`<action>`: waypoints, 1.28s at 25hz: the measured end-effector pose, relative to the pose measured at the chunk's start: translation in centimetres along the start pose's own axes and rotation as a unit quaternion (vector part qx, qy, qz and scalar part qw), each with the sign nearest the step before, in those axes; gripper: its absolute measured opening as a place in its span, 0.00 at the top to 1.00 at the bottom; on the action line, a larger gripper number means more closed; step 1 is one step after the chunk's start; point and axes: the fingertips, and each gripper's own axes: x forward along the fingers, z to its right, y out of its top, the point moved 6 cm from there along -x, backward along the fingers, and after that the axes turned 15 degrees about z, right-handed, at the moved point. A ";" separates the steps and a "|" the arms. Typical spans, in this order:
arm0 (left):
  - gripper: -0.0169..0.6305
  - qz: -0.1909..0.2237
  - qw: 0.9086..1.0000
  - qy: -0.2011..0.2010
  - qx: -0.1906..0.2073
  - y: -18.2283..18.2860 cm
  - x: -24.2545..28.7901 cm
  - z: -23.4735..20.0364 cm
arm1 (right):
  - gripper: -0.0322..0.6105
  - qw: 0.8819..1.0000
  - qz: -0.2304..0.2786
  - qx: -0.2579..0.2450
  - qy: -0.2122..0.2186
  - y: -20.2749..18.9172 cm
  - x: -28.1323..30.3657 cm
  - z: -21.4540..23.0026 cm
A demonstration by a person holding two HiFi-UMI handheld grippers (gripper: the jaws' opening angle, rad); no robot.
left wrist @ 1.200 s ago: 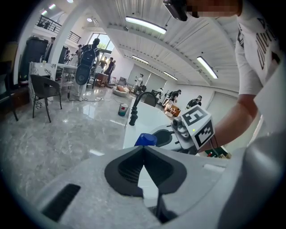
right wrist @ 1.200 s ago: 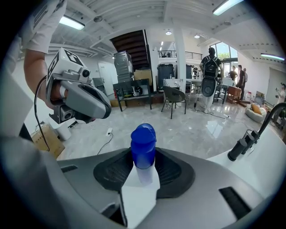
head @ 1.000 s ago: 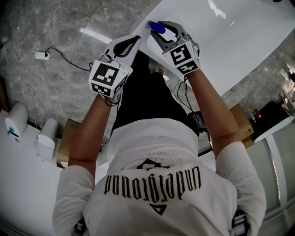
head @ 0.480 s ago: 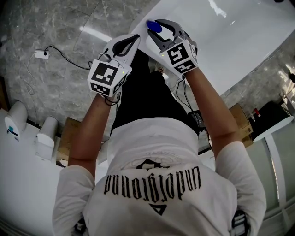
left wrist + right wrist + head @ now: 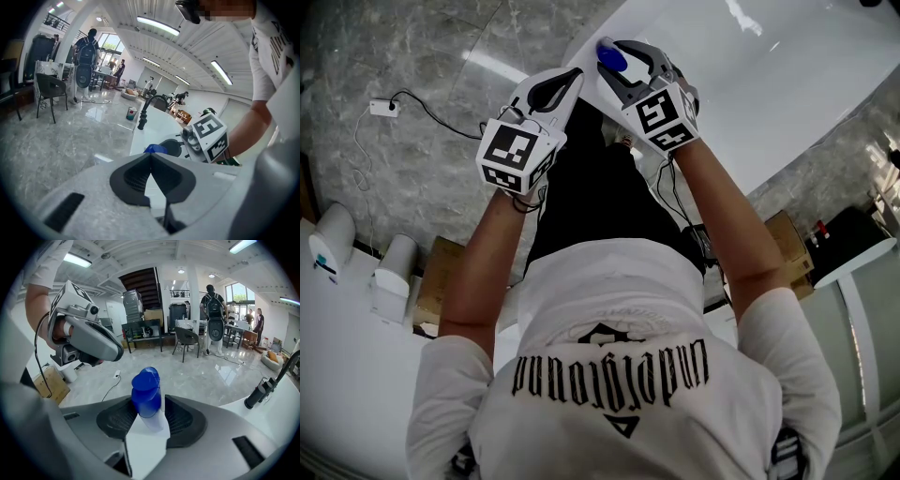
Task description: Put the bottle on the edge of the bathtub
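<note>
Left gripper [image 5: 151, 157]: jaws together, empty, beside the bathtub edge [image 5: 750, 94]. Right gripper [image 5: 149, 420] just beyond it: jaws have just been opening. Blue-capped bottle [image 5: 146, 394] stands between them on the white edge. Gap at one pad; the other may be touching, unclear. Black faucet [image 5: 267, 387] farther along.
</note>
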 end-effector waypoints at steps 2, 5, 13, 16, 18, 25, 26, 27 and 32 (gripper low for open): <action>0.95 -0.001 1.000 0.001 0.001 0.0 0.0 -0.1 | 0.69 1.000 -0.003 0.001 0.001 -0.1 0.1 0.0; 0.95 0.002 1.000 0.003 0.002 0.1 -0.1 0.0 | 0.68 1.000 -0.005 0.001 0.001 -0.1 -0.1 0.0; 0.95 0.005 1.000 0.004 0.002 -0.7 -1.3 1.6 | 0.66 1.000 -0.001 -0.002 -0.009 0.2 -1.5 -1.0; 0.95 0.014 1.000 0.010 0.009 -0.1 -1.8 2.3 | 0.66 1.000 0.001 -0.005 -0.015 0.7 -2.6 -1.4; 0.95 0.020 1.000 0.013 0.013 0.4 -2.0 2.8 | 0.66 1.000 0.004 -0.006 -0.019 1.0 -3.5 -1.6; 0.95 0.049 0.998 0.027 0.012 1.7 -3.4 5.0 | 0.66 0.999 0.025 -0.020 -0.031 2.7 -6.7 -2.7; 0.95 0.053 0.998 0.028 0.008 1.9 -3.7 5.5 | 0.66 0.999 0.028 -0.021 -0.032 3.0 -7.3 -3.0; 0.95 0.057 0.998 0.029 0.004 2.1 -4.1 6.0 | 0.66 0.999 0.029 -0.022 -0.033 3.3 -7.9 -3.3; 0.95 0.079 0.996 0.032 0.019 3.9 -4.8 7.8 | 0.69 0.998 0.047 -0.035 -0.037 5.0 -10.8 -3.9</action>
